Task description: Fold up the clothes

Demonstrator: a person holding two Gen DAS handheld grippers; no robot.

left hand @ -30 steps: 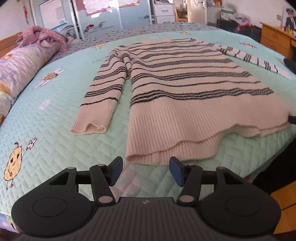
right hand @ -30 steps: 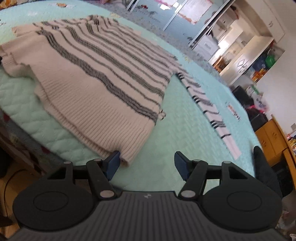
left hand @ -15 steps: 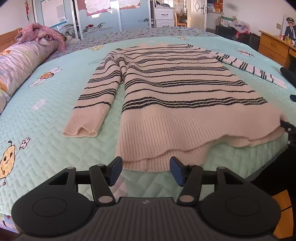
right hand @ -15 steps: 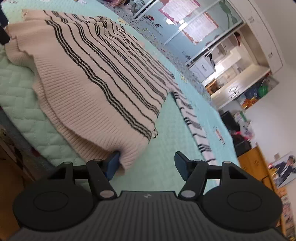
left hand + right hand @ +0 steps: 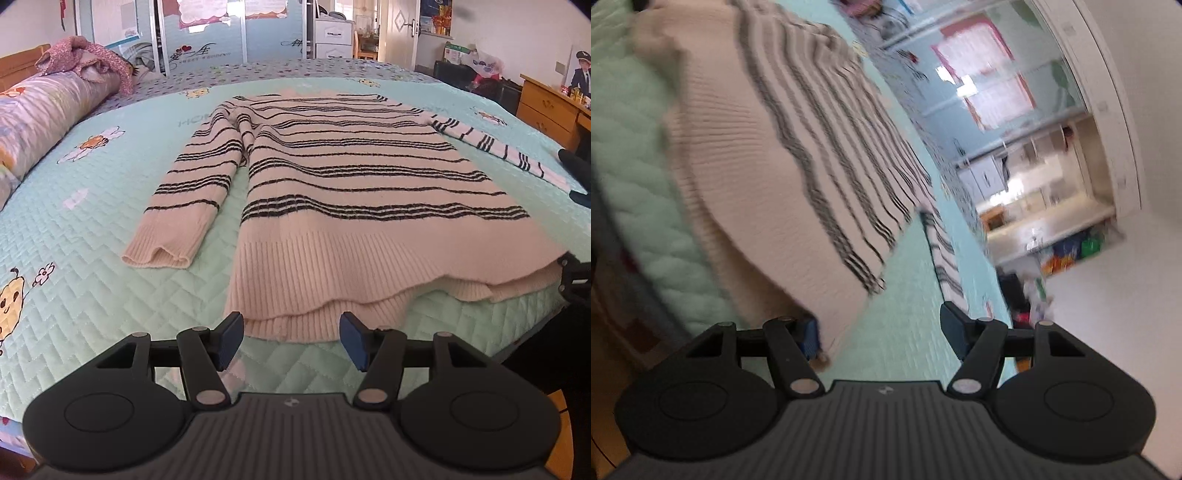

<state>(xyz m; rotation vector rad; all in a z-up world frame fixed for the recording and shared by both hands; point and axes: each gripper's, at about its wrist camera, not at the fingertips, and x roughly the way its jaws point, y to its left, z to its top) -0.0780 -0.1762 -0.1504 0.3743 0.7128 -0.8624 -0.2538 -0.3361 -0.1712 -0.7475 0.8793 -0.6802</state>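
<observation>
Left wrist: my left gripper (image 5: 291, 339) fingers are spread wide with nothing between them. The sweater (image 5: 343, 206), cream rib-knit with black stripes, lies flat on the bed (image 5: 92, 229) just ahead of the fingertips. Mint quilt in a zigzag stitch; the wardrobe door reads "SWEET WEDDING".

Right wrist: blurred. My right gripper (image 5: 882, 332) fingers are wide; the ribbed hem corner sits at the left fingertip, not clamped.

right gripper (image 5: 881, 326) rolled, nearer sweater (image 5: 757, 158) hem
</observation>
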